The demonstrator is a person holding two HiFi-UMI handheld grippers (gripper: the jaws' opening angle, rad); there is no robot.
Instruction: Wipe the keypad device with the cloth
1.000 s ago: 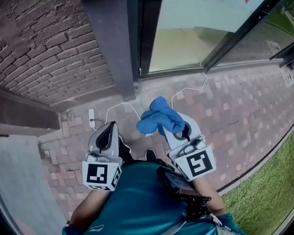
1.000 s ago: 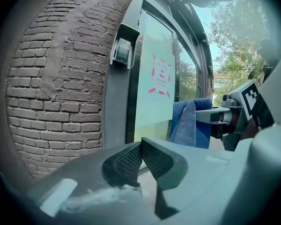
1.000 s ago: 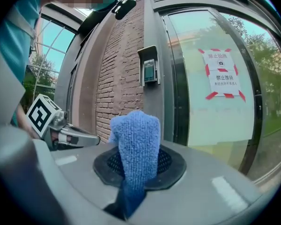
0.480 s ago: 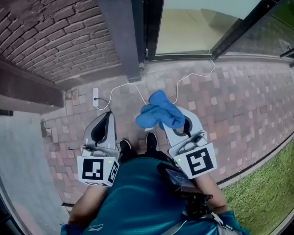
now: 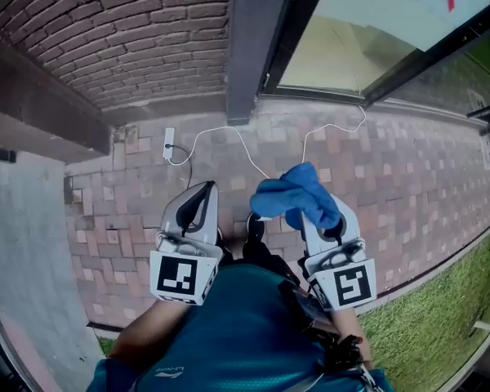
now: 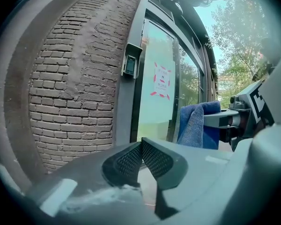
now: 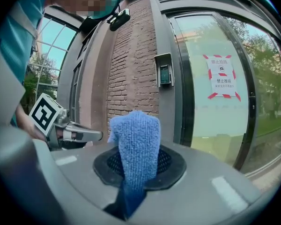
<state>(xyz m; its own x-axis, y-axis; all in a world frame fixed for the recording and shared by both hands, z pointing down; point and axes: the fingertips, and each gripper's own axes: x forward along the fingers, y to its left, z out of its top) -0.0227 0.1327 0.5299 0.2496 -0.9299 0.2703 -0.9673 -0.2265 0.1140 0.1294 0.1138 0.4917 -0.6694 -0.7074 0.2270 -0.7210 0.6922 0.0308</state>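
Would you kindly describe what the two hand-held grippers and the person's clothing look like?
The left hand-held gripper and the right hand-held gripper both have smooth grey shells and black, mesh-textured pads. Each carries a white cube with black square markers at its rear: the left cube and the right cube. The person wears a teal shirt.

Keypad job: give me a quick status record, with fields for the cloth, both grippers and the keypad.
cloth: blue, clamped in the right gripper's jaws
right gripper: shut on cloth, facing the keypad
left gripper: jaws together, empty
keypad: mounted on grey post, between brick wall and glass door
contact: none; cloth is apart from keypad
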